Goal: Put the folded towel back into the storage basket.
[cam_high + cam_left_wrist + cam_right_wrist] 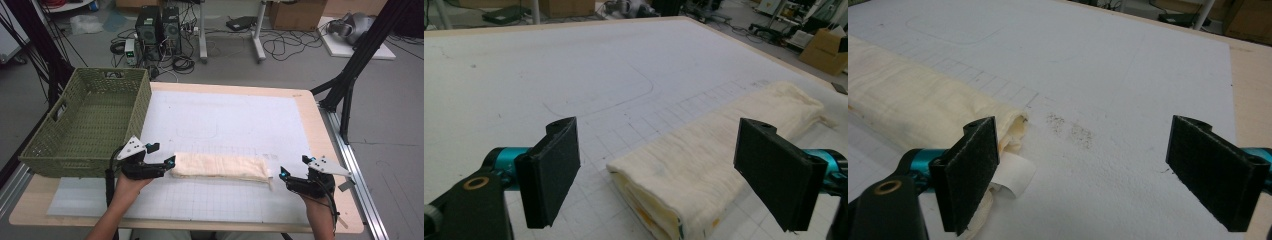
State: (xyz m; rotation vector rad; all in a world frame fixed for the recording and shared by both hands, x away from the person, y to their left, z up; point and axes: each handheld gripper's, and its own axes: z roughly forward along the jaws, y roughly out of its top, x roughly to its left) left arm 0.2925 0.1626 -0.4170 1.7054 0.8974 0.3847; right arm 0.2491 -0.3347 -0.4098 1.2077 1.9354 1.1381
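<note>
A cream cloth, folded into a long narrow strip, lies on the white grid mat near the table's front. My left gripper stands open at the strip's left end. In the left gripper view the folded end of the cloth lies between and just beyond the jaws of the left gripper, and neither pad touches it. My right gripper is open just off the strip's right end. In the right gripper view the cloth and its white label sit by the left jaw of the right gripper.
A green woven basket stands at the table's left, close behind my left hand. The white mat stretches bare beyond the cloth. The wooden table edge runs along the right. Computers and cables lie on the floor behind.
</note>
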